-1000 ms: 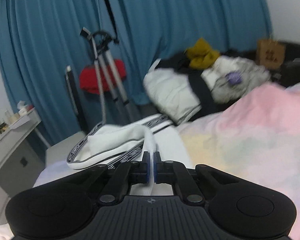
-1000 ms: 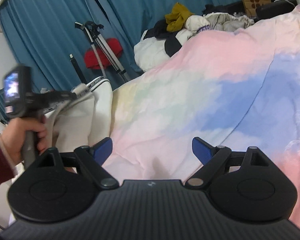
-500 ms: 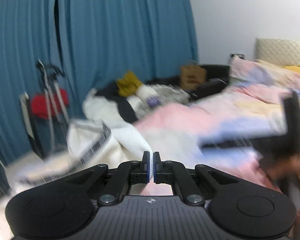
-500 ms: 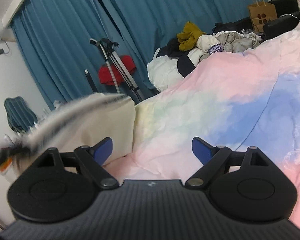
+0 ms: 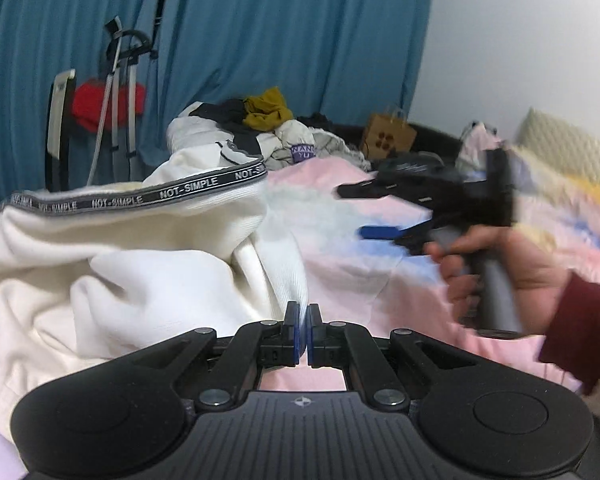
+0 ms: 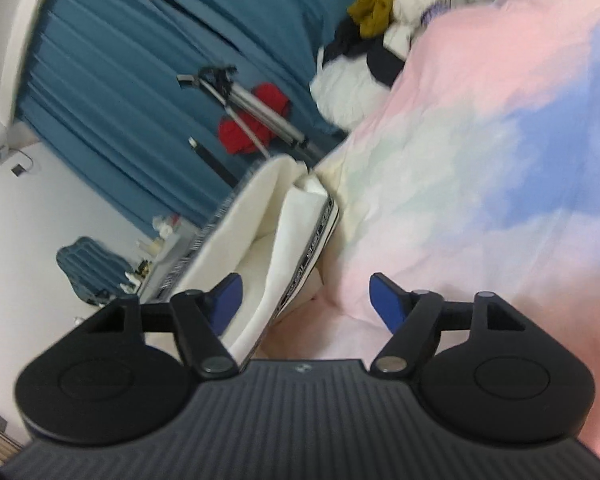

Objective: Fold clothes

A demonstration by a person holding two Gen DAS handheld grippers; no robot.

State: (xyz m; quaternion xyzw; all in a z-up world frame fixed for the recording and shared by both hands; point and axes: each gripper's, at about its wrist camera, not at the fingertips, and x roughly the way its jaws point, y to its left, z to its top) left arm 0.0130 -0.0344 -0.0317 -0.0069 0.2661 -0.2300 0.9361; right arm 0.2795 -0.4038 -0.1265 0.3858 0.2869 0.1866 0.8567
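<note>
From the left wrist view, the scene has swung since a second ago: the white garment (image 5: 112, 264), then bunched ahead near the bed's edge, now spreads wide across the left, its black band reading NOT-SIMPLE stretched along the top edge. The right gripper (image 5: 384, 212), absent from this view a second ago, has come in at the right, blurred, held by a hand (image 5: 496, 264) in a dark red sleeve (image 5: 580, 332). The left gripper (image 5: 303, 320) stays clamped, its blue pads together on a fold of the white fabric, which rises from between them. The garment lies on the pastel pink and blue bedspread (image 5: 356, 280). Behind, a pile of clothes (image 5: 260, 128) sits before the blue curtain (image 5: 280, 32), with a brown paper bag (image 5: 388, 136) beside it; what the bag holds cannot be seen.

From the right wrist view, the picture has rolled over, so the bedspread (image 6: 480, 140) now climbs to the right. The white garment (image 6: 284, 236), earlier off to the left, now reaches between the fingers of the right gripper (image 6: 306, 300). Its jaws stand apart and have just been closing; the banded edge lies close by the left blue pad (image 6: 228, 296), while the right pad is clear of the cloth. A tripod (image 6: 252, 104) stands against the curtain (image 6: 160, 40).
</note>
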